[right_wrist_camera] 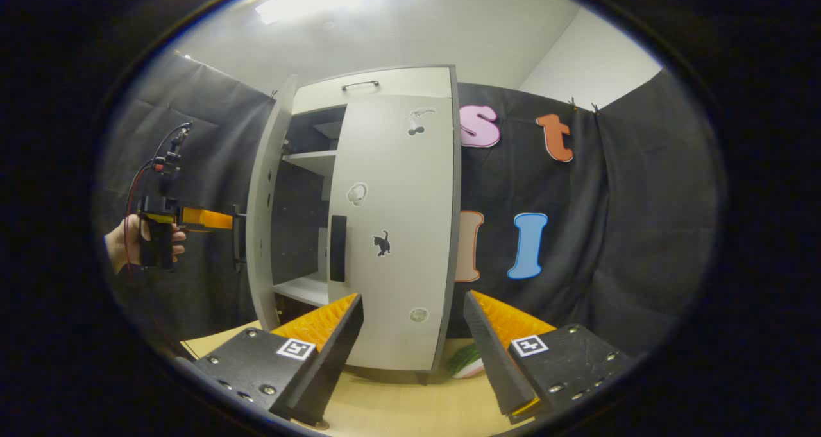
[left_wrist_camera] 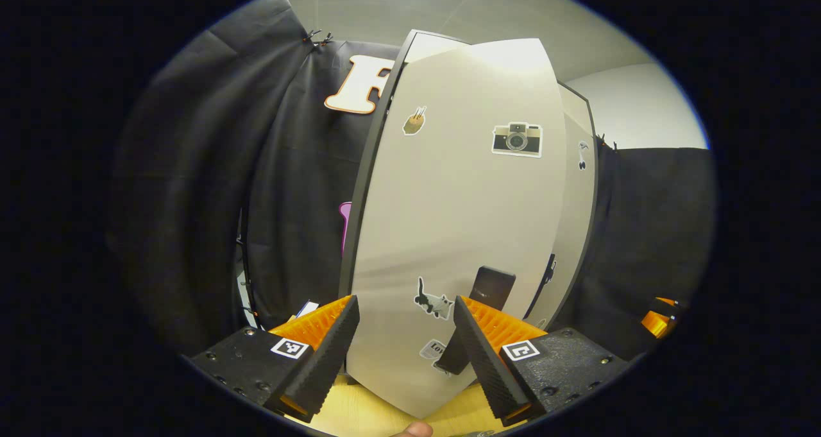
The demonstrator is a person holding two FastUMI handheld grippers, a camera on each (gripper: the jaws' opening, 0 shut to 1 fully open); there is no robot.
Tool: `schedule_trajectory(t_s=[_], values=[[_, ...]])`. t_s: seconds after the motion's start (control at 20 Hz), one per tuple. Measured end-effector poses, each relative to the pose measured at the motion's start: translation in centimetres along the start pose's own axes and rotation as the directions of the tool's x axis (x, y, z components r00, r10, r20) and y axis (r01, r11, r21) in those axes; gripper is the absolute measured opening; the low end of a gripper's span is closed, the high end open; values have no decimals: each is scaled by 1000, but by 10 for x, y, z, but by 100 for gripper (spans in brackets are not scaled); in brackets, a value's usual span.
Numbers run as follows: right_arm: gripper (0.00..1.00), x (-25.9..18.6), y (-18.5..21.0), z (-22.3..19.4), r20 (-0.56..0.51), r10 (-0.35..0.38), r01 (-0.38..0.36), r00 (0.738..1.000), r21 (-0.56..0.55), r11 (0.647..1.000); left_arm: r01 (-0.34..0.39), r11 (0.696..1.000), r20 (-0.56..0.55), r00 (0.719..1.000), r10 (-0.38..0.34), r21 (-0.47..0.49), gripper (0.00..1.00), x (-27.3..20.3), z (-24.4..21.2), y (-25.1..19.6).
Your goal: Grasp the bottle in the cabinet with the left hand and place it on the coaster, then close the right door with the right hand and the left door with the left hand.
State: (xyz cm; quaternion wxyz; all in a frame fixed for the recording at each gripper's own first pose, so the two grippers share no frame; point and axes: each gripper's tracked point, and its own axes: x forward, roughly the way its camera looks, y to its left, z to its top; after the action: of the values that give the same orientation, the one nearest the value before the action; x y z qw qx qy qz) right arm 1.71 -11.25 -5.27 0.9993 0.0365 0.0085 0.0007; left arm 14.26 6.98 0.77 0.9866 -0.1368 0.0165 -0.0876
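Observation:
The cabinet's left door (left_wrist_camera: pixel 462 206) stands close in front of my left gripper (left_wrist_camera: pixel 405 303), which is open with nothing between its fingers. The door's dark handle (left_wrist_camera: pixel 492 284) is just above the right finger. In the right gripper view a hand (right_wrist_camera: pixel 128 241) holds the left gripper (right_wrist_camera: pixel 236 222) against the outer face of that left door (right_wrist_camera: pixel 260 231), which stands ajar. The right door (right_wrist_camera: pixel 397 231) with its dark handle (right_wrist_camera: pixel 338 248) lies flat against the cabinet front. My right gripper (right_wrist_camera: pixel 414 299) is open, a short way back from it.
Through the gap I see white shelves (right_wrist_camera: pixel 311 160) and a dark interior. A green and pink flat object (right_wrist_camera: pixel 466 362) lies on the wooden table (right_wrist_camera: pixel 385 411) by the cabinet's foot. Black cloth walls surround the cabinet. The right gripper (left_wrist_camera: pixel 660 318) shows at the far right.

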Motion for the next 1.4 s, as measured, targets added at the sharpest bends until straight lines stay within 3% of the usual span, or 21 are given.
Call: schedule_trajectory(t_s=[0.05,0.1,0.55,1.1,1.4], values=[[95,-1,3,0,-2,2,-2,1000,3,1000,-8,1000,-4,1000,8,11,88,0,-2,2],[95,0,6,2,-1,5,-5,1000,4,1000,-15,1000,-8,1000,15,25,94,-1,-3,3],[95,-11,13,10,-7,-36,36,999,21,999,-43,997,6,999,43,67,94,-31,-2,14],[95,-1,76,14,-9,49,-50,999,-25,998,-110,986,14,994,109,128,94,-71,-18,27],[95,5,87,18,20,12,-10,1000,-79,997,-102,988,-20,994,105,119,94,-86,-36,17]])
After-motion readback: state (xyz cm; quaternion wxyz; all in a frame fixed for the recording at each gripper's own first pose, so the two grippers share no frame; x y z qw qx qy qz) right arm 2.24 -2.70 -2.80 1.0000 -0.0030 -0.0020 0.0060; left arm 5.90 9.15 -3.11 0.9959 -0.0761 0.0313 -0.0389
